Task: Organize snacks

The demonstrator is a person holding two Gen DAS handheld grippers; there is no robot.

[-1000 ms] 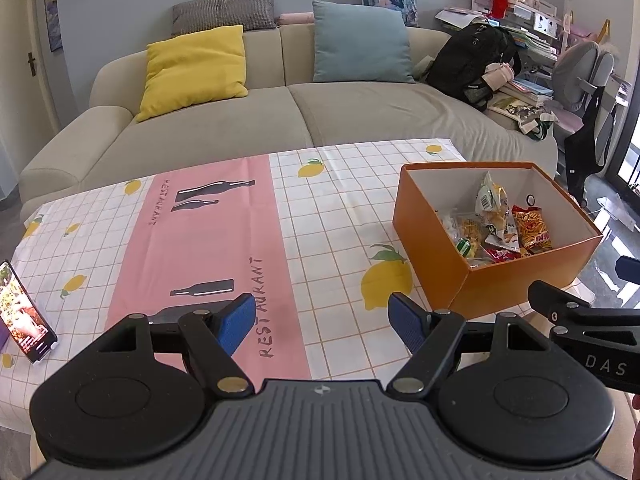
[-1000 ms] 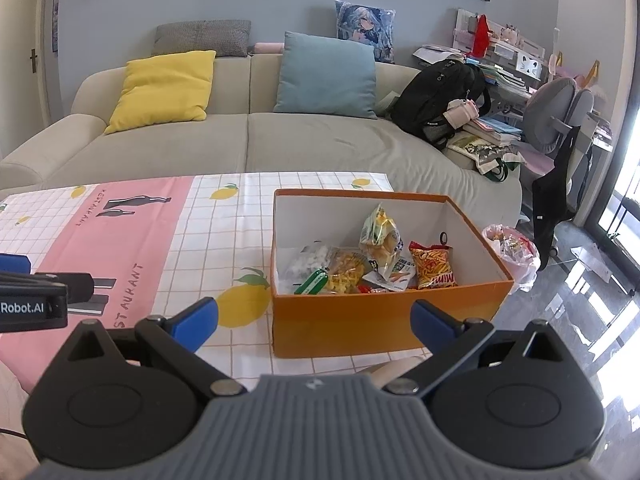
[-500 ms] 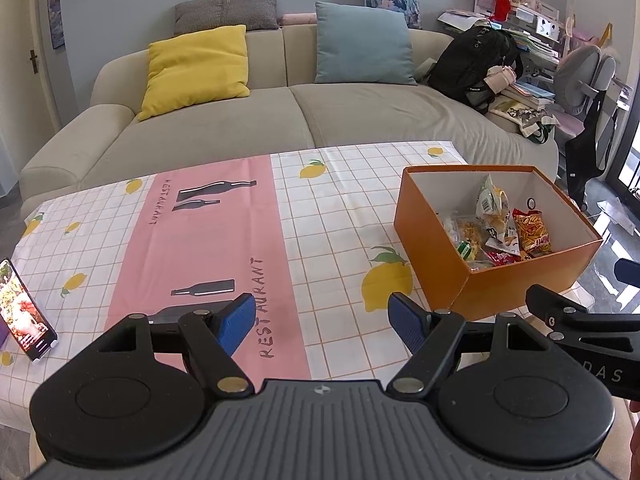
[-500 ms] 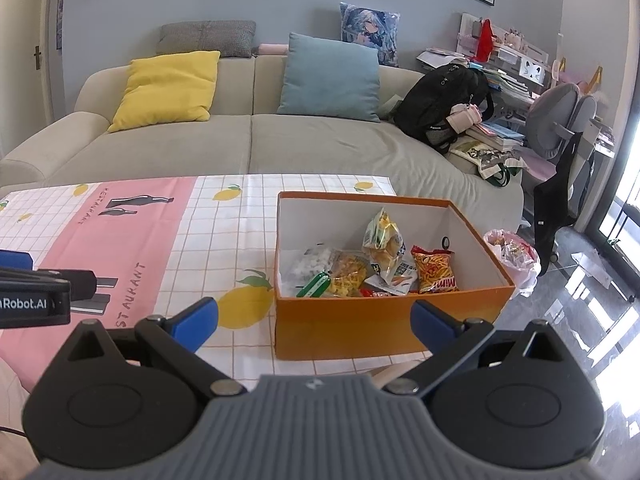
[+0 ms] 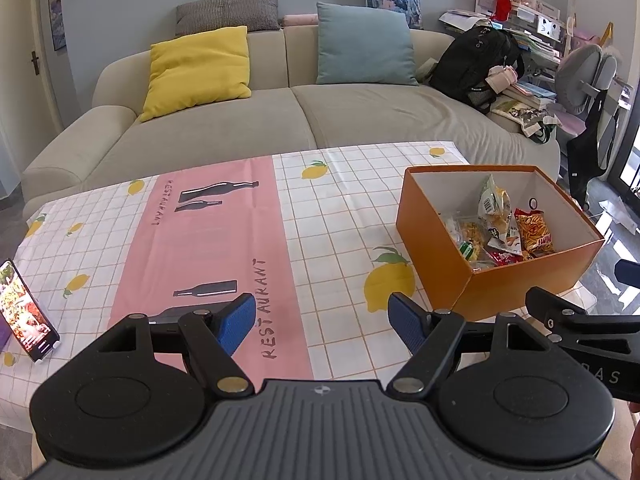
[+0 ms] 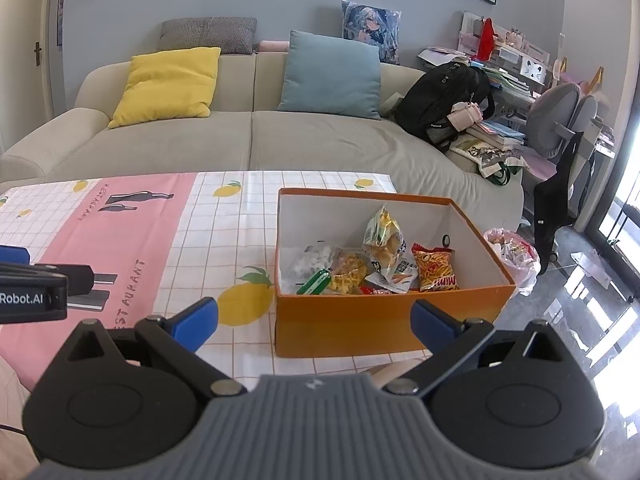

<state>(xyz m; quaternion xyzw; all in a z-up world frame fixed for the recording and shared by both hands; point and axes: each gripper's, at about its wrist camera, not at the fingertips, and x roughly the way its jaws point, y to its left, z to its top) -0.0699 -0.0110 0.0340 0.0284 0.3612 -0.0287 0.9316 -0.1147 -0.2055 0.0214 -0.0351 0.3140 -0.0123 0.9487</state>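
Note:
An orange box (image 5: 520, 276) (image 6: 384, 324) stands at the right end of the table and holds several snack packets: a red chip bag (image 6: 434, 268) (image 5: 534, 232), a pale upright bag (image 6: 384, 240) (image 5: 494, 204), a yellow snack bag (image 6: 350, 272) and a green stick pack (image 6: 314, 282). My left gripper (image 5: 322, 322) is open and empty above the tablecloth, left of the box. My right gripper (image 6: 314, 322) is open and empty, just in front of the box's near wall.
The table wears a lemon-print cloth with a pink stripe (image 5: 208, 240). A phone (image 5: 26, 312) leans at the left edge. A beige sofa (image 5: 280, 120) with cushions and a black backpack (image 5: 476, 60) lies behind. A pink rubbish bag (image 6: 512, 252) sits on the floor to the right.
Both views have pulled back and risen slightly, so the box sits a little lower in the frames. Both grippers stay open and empty.

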